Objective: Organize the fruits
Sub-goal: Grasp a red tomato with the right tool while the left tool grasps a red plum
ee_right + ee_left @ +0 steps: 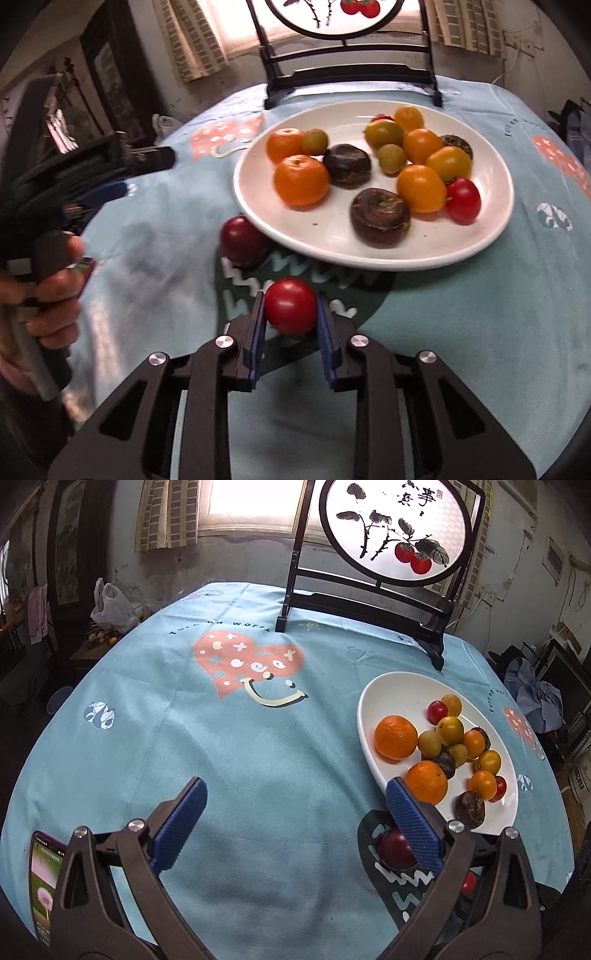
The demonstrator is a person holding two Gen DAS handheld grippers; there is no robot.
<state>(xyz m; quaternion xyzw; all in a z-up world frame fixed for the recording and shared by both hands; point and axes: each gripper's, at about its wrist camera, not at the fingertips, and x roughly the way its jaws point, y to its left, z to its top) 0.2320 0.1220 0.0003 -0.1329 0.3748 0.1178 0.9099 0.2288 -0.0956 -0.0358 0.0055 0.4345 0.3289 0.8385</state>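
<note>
A white plate [480, 236] holds two oranges, several yellow and red cherry tomatoes, green fruits and dark brown fruits; it also shows in the left wrist view [388, 694]. My right gripper [290, 314] is shut on a red tomato [291, 306] just in front of the plate's near rim. A dark red plum [242, 240] lies on the cloth at the plate's left edge. In the left wrist view the plum [395, 849] sits behind the right finger of my left gripper [295, 801], which is open and empty over the blue cloth.
A black stand with a round painted screen [395, 531] stands at the table's far side. A phone [42, 882] lies at the near left edge. The left hand and its gripper [110, 166] show left of the plate.
</note>
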